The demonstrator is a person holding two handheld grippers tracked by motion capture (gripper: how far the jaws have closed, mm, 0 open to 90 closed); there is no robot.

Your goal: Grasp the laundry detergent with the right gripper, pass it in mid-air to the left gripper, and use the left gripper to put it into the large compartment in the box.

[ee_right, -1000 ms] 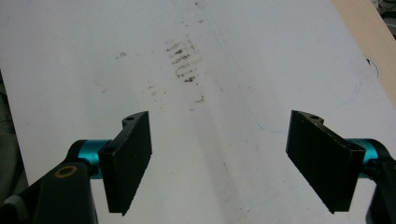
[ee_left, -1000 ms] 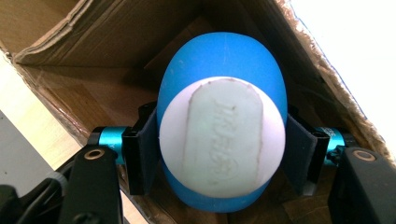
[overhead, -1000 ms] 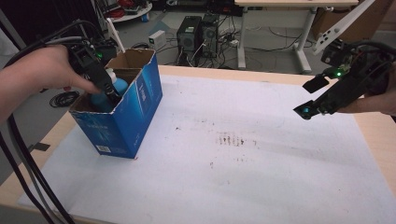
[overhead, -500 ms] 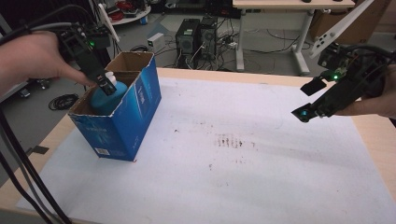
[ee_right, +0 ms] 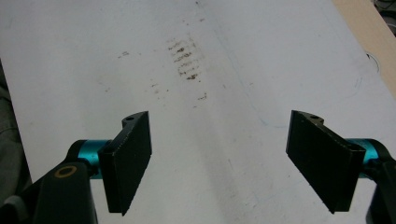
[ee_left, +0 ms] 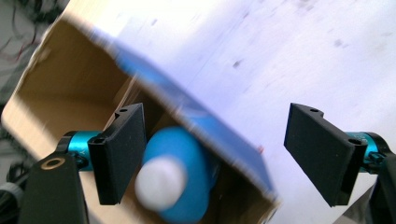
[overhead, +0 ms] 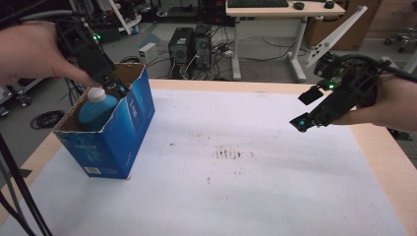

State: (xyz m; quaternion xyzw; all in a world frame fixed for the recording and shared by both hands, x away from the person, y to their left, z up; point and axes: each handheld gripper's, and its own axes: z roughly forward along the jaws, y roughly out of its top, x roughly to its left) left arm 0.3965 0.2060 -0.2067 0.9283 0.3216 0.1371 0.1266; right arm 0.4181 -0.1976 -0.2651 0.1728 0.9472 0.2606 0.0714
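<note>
A blue cardboard box (overhead: 120, 142) with its top open stands at the table's left side. Inside it a blue bottle (overhead: 96, 109) with a white cap (overhead: 97, 94) leans against the near wall. My left gripper (overhead: 117, 88) hovers just above the box's far rim, open, with nothing in it. In the left gripper view the bottle (ee_left: 184, 154) sits below the left jaw, and the box wall (ee_left: 205, 123) crosses between the jaws of the left gripper (ee_left: 217, 158). My right gripper (overhead: 305, 108) is held over the table's right side, open and empty. The right gripper (ee_right: 219, 161) looks down on a white sheet (ee_right: 243, 70).
The white sheet (overhead: 255, 196) covers most of the wooden table (overhead: 388, 157) and carries a brown smudge (overhead: 233, 154) near its middle. Black cables (overhead: 19, 196) hang off the left edge. Computer towers (overhead: 189, 46) and a desk (overhead: 295, 10) stand on the floor behind.
My left gripper has let go of the bottle and risen up and back out of the box, leaving the bottle inside. The right gripper has hardly moved.
</note>
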